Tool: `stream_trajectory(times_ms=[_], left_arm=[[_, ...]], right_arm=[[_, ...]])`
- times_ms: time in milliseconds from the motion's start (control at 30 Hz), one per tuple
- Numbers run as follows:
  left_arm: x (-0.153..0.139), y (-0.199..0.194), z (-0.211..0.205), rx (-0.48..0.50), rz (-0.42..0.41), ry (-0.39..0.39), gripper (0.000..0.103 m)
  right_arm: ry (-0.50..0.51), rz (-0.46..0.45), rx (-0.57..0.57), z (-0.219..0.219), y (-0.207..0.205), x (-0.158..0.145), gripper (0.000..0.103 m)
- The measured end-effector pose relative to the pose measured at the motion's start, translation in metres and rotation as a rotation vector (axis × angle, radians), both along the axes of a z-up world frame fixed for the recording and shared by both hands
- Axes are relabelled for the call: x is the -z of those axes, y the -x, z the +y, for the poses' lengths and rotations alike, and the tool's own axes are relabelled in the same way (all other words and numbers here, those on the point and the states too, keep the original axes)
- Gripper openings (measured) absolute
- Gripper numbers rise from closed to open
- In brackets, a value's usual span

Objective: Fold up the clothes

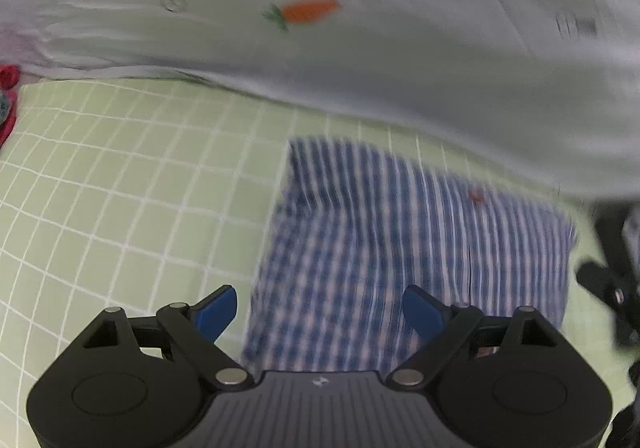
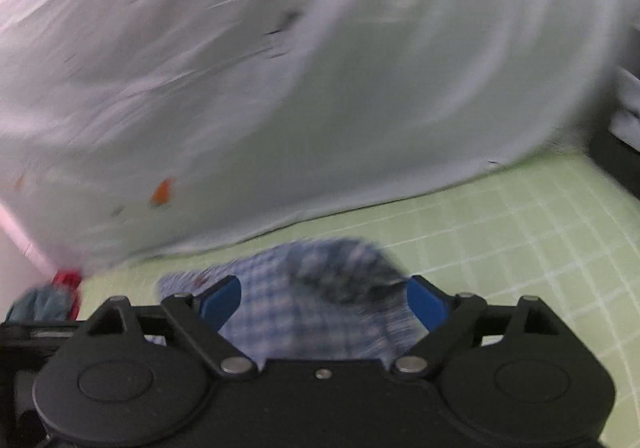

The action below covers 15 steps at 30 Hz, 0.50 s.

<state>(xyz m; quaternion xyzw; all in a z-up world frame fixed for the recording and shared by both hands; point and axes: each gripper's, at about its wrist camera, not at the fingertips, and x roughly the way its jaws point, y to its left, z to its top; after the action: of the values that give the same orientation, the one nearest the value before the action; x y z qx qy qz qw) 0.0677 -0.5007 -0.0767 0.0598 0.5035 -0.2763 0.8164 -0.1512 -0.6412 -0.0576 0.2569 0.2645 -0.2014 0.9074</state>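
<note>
Checked blue-and-white garment (image 1: pixel 400 240) lies folded into a rough rectangle on your green gridded mat (image 1: pixel 120 176), just in front of the pale sheet (image 1: pixel 360 48) with the carrot print (image 1: pixel 308 10). Your left gripper (image 1: pixel 320 312) and right gripper (image 2: pixel 324 304) both stand wide open over it, holding nothing. Only your left view shows its striped half and straight edges; your right view shows a dark blurred fold (image 2: pixel 348 268) at its top.

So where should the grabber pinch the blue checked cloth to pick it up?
Probably at a corner or edge. The blue checked cloth lies flat on the green grid mat, so its middle offers nothing to pinch. Its far-left corner is bare, with mat around it. The left gripper is open; come down there from the mat side.
</note>
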Motion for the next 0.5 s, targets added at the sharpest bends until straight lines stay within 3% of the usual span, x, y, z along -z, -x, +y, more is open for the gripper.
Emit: stream_trajectory(times_ms=[200,300,367,500], left_arm=[[0.015,-0.001,-0.024,0.037,-0.108,-0.108,0.098],[0.025,-0.014,-0.037,0.024,-0.150,-0.164,0.101],[0.033,-0.023,-0.042,0.013,-0.149,-0.190,0.103],[0.043,-0.038,-0.046,0.008,-0.121,-0.203,0.103]], right_arm=[[0.036,0.108,0.005,-0.007,-0.032,0.026,0.079],[0.108,0.194,0.014,-0.013,-0.054,0.043,0.076],[0.177,0.264,0.009,-0.016,-0.070,0.054,0.075],[0.193,0.303,0.028,-0.030,-0.074,0.065,0.079]])
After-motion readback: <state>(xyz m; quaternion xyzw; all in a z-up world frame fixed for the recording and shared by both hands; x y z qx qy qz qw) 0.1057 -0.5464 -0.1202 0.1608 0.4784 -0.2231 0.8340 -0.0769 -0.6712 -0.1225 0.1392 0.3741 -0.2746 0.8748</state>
